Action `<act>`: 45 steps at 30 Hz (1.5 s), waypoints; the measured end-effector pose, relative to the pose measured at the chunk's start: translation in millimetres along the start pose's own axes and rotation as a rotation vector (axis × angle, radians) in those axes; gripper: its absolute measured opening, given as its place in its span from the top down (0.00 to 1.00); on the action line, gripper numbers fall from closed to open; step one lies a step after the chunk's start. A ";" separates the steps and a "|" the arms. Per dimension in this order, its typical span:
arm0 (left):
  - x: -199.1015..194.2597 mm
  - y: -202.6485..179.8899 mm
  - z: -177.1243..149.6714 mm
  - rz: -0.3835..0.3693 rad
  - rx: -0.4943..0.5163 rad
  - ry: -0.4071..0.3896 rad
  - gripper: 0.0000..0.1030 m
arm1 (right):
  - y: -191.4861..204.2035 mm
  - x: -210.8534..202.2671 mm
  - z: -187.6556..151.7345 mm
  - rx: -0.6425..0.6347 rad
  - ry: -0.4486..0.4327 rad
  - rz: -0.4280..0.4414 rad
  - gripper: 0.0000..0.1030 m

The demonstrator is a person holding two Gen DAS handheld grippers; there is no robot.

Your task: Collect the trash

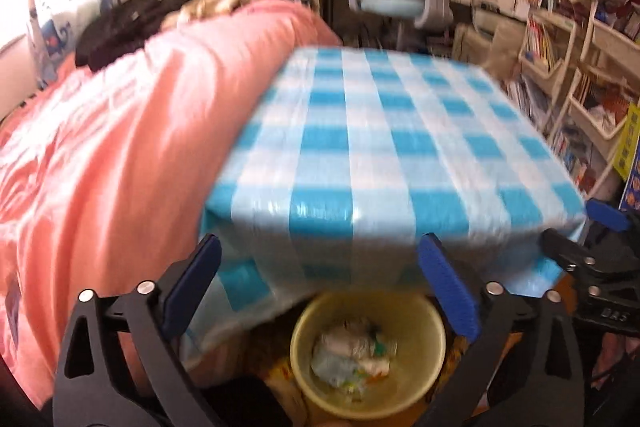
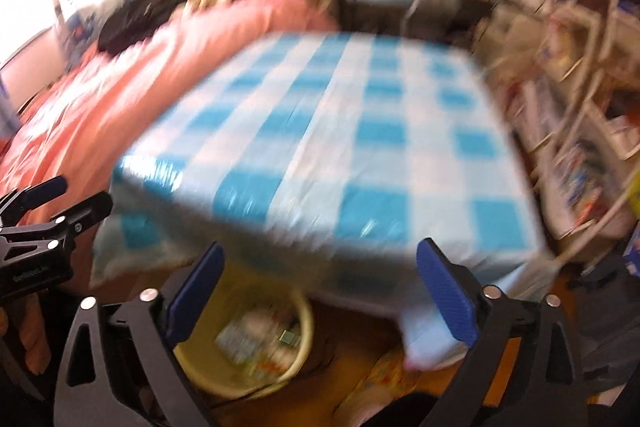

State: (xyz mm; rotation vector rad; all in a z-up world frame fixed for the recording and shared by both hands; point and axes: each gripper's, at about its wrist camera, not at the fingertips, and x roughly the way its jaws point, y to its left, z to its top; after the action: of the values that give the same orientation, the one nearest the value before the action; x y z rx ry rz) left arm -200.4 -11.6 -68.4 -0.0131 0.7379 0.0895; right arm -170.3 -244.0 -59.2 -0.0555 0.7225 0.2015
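Both grippers [image 1: 320, 291] [image 2: 320, 291] gape above yellow bin [image 1: 368, 351] holding trash [image 1: 352, 359].

Yellow bin [image 1: 368, 355] upright below table edge, holding seemingly crumpled wrappers [image 1: 352, 359].

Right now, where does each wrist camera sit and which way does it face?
Left wrist: on the left gripper, open, facing over the yellow bin toward the checkered table; the right gripper shows at right.
Right wrist: on the open right gripper, blurred, same heading; the left gripper shows at left.
Shared: table, bin, pink bedspread.
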 end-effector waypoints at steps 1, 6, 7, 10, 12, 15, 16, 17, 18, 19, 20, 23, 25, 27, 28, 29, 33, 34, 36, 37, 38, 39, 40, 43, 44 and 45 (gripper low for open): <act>-2.5 -1.5 5.9 -0.006 -0.005 -0.024 0.07 | -1.1 -5.7 2.8 0.001 -0.041 -0.025 0.08; -1.7 -11.0 36.0 -0.010 0.003 -0.080 0.07 | -10.8 -16.3 11.0 0.043 -0.164 -0.119 0.08; -1.7 -14.6 42.3 -0.012 0.010 -0.088 0.07 | -12.0 -15.9 11.9 0.046 -0.175 -0.135 0.08; -3.8 -24.7 55.7 -0.009 0.031 -0.125 0.07 | -14.3 -18.9 12.6 0.061 -0.212 -0.172 0.08; -5.1 -29.7 62.7 -0.001 0.037 -0.156 0.07 | -17.0 -20.7 12.5 0.066 -0.231 -0.182 0.08; -6.5 -30.7 64.0 -0.004 0.020 -0.171 0.07 | -17.2 -21.5 12.8 0.063 -0.248 -0.192 0.08; -6.5 -30.8 63.9 -0.009 0.014 -0.172 0.07 | -16.5 -21.3 13.0 0.059 -0.254 -0.196 0.08; -6.2 -30.2 63.5 -0.010 0.013 -0.174 0.07 | -16.1 -20.8 13.3 0.055 -0.257 -0.199 0.08; -6.4 -29.8 63.2 -0.008 0.012 -0.179 0.07 | -15.1 -20.1 13.5 0.052 -0.257 -0.201 0.08; -6.8 -29.3 63.0 -0.003 0.009 -0.185 0.07 | -14.7 -19.6 13.7 0.051 -0.259 -0.202 0.08; -7.1 -28.7 63.0 -0.001 0.006 -0.190 0.07 | -15.0 -19.8 13.7 0.052 -0.259 -0.201 0.08; -8.7 -26.5 62.2 -0.002 -0.005 -0.206 0.07 | -13.7 -20.1 15.6 0.052 -0.267 -0.200 0.08; -10.0 -25.7 61.7 -0.003 -0.008 -0.215 0.07 | -12.7 -20.8 16.8 0.049 -0.274 -0.198 0.08; -12.2 -25.8 61.3 -0.003 -0.007 -0.230 0.07 | -11.5 -21.2 17.9 0.046 -0.277 -0.197 0.08; -13.3 -26.2 61.0 -0.003 -0.004 -0.236 0.07 | -11.4 -21.0 18.5 0.046 -0.277 -0.196 0.08; -14.3 -26.6 60.8 -0.004 0.000 -0.242 0.07 | -11.3 -20.9 18.8 0.046 -0.277 -0.195 0.08; -16.2 -26.9 61.6 -0.004 0.003 -0.253 0.07 | -11.2 -21.1 19.0 0.046 -0.279 -0.197 0.07; -16.0 -26.4 61.9 -0.004 0.001 -0.253 0.07 | -10.9 -21.0 19.7 0.046 -0.281 -0.197 0.07; -17.6 -26.1 62.1 -0.006 -0.004 -0.258 0.07 | -10.4 -20.8 21.9 0.047 -0.286 -0.198 0.08; -18.1 -26.0 62.7 -0.006 -0.006 -0.262 0.07 | -10.5 -20.2 23.3 0.047 -0.288 -0.198 0.07; -19.0 -26.0 63.4 -0.005 -0.006 -0.268 0.07 | -10.4 -19.8 25.1 0.047 -0.290 -0.198 0.07; -19.5 -26.0 64.3 -0.005 -0.006 -0.272 0.07 | -10.6 -19.5 26.7 0.047 -0.294 -0.199 0.07; -20.3 -25.9 65.3 -0.006 -0.007 -0.278 0.07 | -10.7 -19.4 28.5 0.048 -0.298 -0.200 0.08; -21.1 -26.0 68.9 -0.007 -0.011 -0.288 0.07 | -11.6 -19.8 34.2 0.054 -0.315 -0.201 0.07; -21.0 -26.2 70.9 -0.007 -0.012 -0.293 0.07 | -11.5 -19.7 36.3 0.054 -0.319 -0.201 0.07; -21.0 -26.3 72.8 -0.007 -0.011 -0.300 0.07 | -11.9 -19.4 38.1 0.053 -0.323 -0.201 0.07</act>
State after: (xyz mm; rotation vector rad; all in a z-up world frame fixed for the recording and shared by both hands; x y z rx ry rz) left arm -164.8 -36.3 -0.9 -0.0126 0.4379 0.0866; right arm -157.3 -254.3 -18.1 -0.0432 0.3965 -0.0029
